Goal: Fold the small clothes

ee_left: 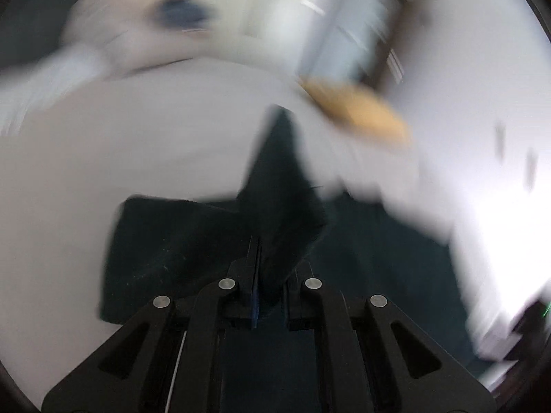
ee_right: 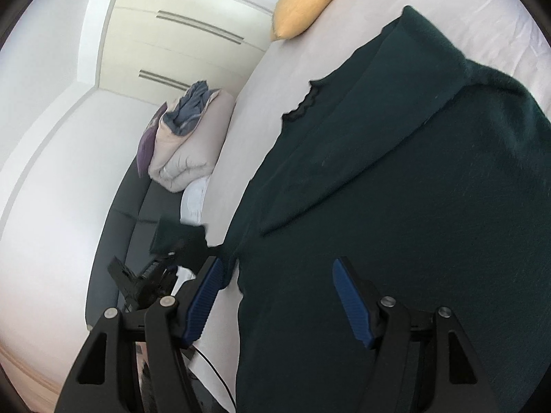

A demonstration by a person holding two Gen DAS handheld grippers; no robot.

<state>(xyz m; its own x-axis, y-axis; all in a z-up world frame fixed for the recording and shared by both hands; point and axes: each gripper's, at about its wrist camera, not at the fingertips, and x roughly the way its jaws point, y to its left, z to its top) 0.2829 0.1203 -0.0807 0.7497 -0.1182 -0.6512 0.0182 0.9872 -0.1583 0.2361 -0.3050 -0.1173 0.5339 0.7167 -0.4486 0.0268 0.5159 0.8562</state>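
A dark green top (ee_right: 396, 189) lies spread on the pale bed sheet (ee_right: 255, 103), one side folded over with a frilled neckline showing. My right gripper (ee_right: 275, 285) is open just above its near part, blue pads (ee_right: 347, 296) apart, holding nothing. My left gripper (ee_left: 272, 275) is shut on a raised fold of the same dark green top (ee_left: 282, 179) and lifts it off the sheet; that view is motion-blurred. The left gripper also shows in the right wrist view (ee_right: 172, 241), at the bed's left edge with dark cloth in it.
A yellow cushion (ee_right: 306, 3) lies at the far end of the bed, also in the left wrist view (ee_left: 358, 110). A folded pale duvet with blue and purple cloth (ee_right: 186, 137) sits at the bed's left side. A white wardrobe (ee_right: 179, 34) stands behind.
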